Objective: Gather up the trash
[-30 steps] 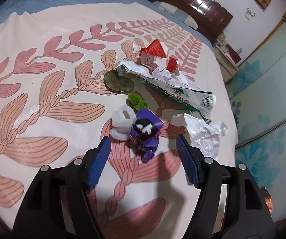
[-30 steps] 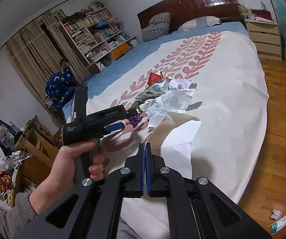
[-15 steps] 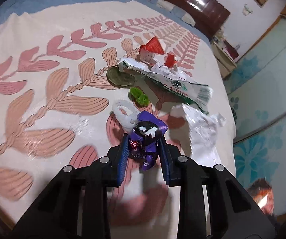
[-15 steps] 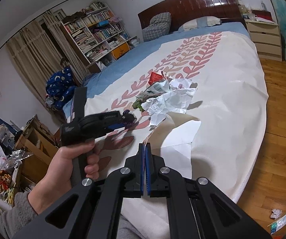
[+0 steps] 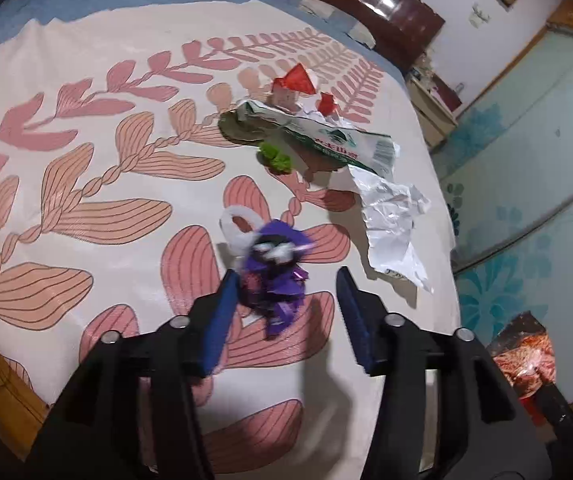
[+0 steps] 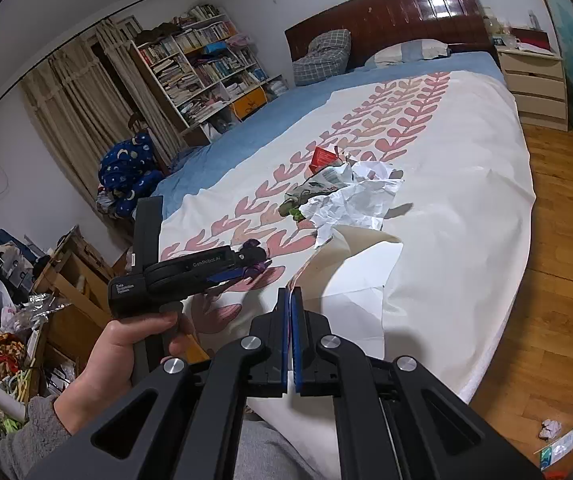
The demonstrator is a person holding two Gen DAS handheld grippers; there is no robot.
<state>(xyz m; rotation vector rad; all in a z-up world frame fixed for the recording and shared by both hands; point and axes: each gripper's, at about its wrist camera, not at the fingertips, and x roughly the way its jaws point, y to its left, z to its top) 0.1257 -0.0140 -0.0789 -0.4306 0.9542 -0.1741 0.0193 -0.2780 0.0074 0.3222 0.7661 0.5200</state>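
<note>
Lying beyond purple wrapper [image 5: 276, 276]: white ring [image 5: 238, 222], crumpled paper [image 5: 392, 220].

The left gripper [image 5: 286, 292], tilted down over the bed's near edge in the person's left hand [image 6: 126, 344], has just been opening its jaws with something between them, while the right gripper [image 6: 290, 300] is pressed closed.

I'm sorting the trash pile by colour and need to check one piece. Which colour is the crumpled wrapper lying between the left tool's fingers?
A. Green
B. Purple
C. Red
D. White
B: the crumpled wrapper between the left tool's blue fingers is purple; the green scrap and the red-topped carton lie farther up the bedspread.
</note>
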